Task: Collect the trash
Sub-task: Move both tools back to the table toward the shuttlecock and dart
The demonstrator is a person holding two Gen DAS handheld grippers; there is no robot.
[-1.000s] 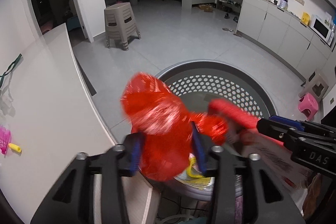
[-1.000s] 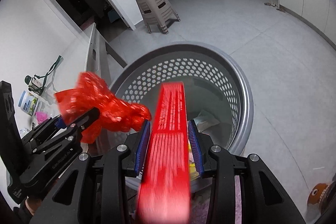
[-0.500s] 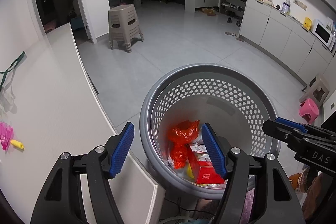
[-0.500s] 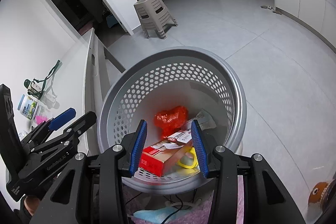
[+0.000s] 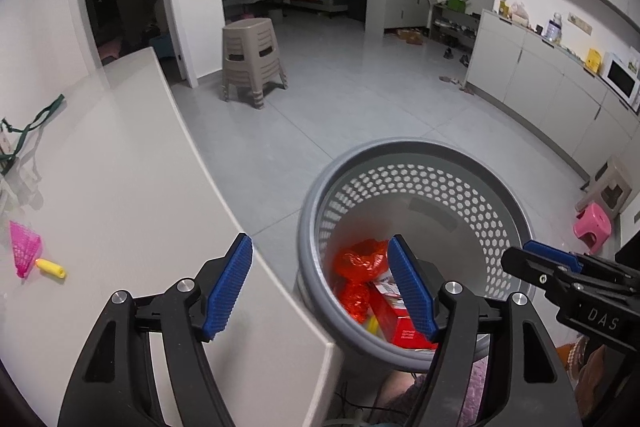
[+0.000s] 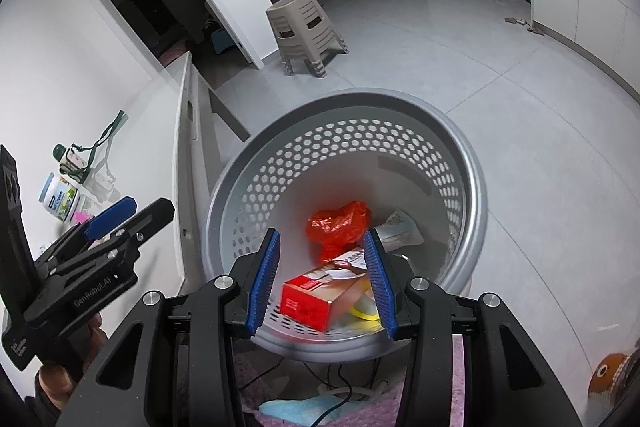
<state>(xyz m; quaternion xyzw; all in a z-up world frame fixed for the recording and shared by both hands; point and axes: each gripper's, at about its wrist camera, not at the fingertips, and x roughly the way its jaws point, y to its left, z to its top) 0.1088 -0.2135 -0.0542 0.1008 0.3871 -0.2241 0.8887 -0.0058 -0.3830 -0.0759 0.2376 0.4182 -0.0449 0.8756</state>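
Hovering over the grey basket point(image 6: 476, 187) at lower centre, I see my right gripper point(image 6: 324, 283) and left gripper point(image 5: 320, 287) both with jaws apart, empty; the left jaws just widened. The red bag point(image 6: 338, 227) and red box point(image 6: 320, 299) lie inside, below both.

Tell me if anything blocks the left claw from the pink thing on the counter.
Nothing visible does. The left claw is open and empty, and the pink thing lies beside a yellow piece on bare counter.
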